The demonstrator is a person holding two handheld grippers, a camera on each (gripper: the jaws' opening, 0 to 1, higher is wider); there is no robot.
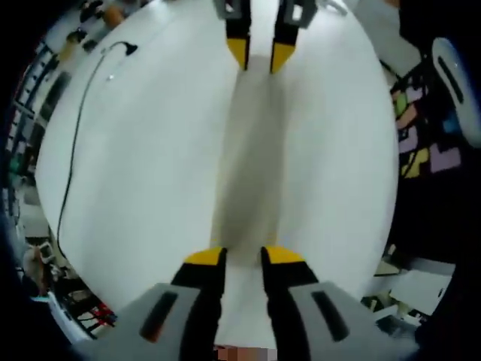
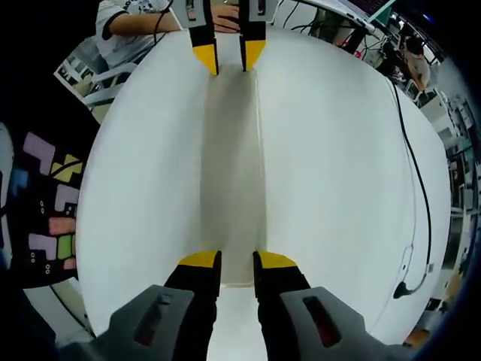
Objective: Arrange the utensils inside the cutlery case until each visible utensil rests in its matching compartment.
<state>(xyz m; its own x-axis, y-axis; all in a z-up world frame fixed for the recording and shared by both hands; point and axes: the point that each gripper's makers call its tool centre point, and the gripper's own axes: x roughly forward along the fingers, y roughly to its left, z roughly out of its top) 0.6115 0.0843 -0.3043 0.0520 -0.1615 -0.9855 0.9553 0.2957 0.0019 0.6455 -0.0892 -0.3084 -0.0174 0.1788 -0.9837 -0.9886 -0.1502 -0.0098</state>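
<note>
Grippers face each other across the white table (image 1: 135, 173): left gripper (image 1: 244, 256) and right gripper (image 2: 229, 260), jaws slightly parted, each flank an end of a translucent case (image 2: 233, 173); bare tabletop surrounds it.

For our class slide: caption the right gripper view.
Right gripper and left gripper face each other across a white table.

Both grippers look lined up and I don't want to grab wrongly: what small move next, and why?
Probably draw the right gripper back a little before closing. A long pale piece lies on the white table between it and the left gripper, one open gripper at each end. I cannot tell whether it is the case or a lid, and it looks wider than the jaw gap.
</note>
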